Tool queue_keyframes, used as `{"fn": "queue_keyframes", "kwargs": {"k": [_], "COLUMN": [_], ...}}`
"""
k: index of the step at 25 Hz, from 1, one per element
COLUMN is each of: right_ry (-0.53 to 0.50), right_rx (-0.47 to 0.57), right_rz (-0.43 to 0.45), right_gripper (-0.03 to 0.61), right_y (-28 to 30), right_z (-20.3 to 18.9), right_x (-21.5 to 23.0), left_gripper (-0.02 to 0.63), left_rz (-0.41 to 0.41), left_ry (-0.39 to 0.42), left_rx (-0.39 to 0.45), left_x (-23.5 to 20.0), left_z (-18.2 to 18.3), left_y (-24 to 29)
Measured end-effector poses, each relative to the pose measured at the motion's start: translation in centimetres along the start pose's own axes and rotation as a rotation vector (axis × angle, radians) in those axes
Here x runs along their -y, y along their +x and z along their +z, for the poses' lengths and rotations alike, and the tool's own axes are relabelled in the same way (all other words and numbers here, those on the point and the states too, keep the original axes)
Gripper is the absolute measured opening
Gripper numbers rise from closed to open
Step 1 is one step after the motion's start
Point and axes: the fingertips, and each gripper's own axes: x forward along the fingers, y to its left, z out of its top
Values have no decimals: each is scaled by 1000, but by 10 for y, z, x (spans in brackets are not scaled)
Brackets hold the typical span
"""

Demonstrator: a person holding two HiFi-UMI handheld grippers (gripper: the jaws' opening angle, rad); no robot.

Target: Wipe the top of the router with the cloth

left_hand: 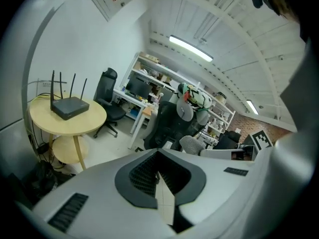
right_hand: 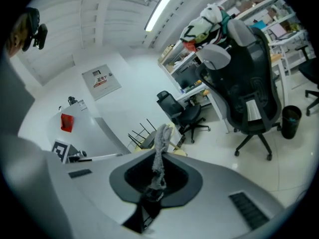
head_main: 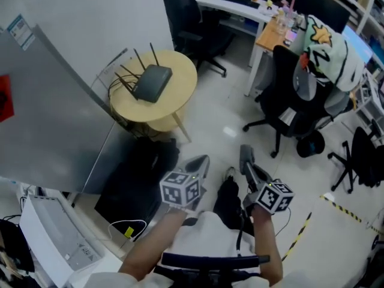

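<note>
L gripper (head_main: pixel 200 161) sits low-centre in the head view. Its jaws are pressed together w/ nothing between them, and its own view shows only a thin slit at the tips. R gripper (head_main: pixel 246 153) is just beside it to the right, jaws clamped on the cloth (right_hand: pixel 160 146), a grey fuzzy strip standing up out of the tips. The router (head_main: pixel 152 83), dark w/ antennas (head_main: pixel 155 57), lies on the round yellow table (head_main: pixel 183 92) upper left of centre in the head view. It's well apart from both grippers, w/ pale floor (head_main: pixel 222 119) between. In the L gripper view I see it at mid-left. In the R gripper view its antennas peek out just left of the cloth. A black office chair (head_main: pixel 288 101) w/ a white-and-green garment (head_main: pixel 327 50) draped on it stands at upper right.
</note>
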Motion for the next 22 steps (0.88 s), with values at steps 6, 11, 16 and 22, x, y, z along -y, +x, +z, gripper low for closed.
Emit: {"fn": "queue_keyframes", "kwargs": {"k": [6, 11, 16, 22], "right_ry": [-61, -105, -146, -165], "right_rx": [-84, -174, -259, -344], "right_rz": [143, 251, 327, 420], "right_gripper": [38, 38, 38, 38], "right_y": [97, 166, 213, 252], "right_z": [59, 111, 141, 149], "right_x": [7, 15, 29, 30], "left_gripper": [-3, -3, -3, -3], "left_rz": [124, 218, 292, 368], "left_ry": [-49, -94, -130, -171], "left_rx": [80, 148, 188, 205], "left_x": [-47, -73, -88, -103], "left_z": [54, 107, 136, 145], "left_y": [46, 89, 125, 145]}}
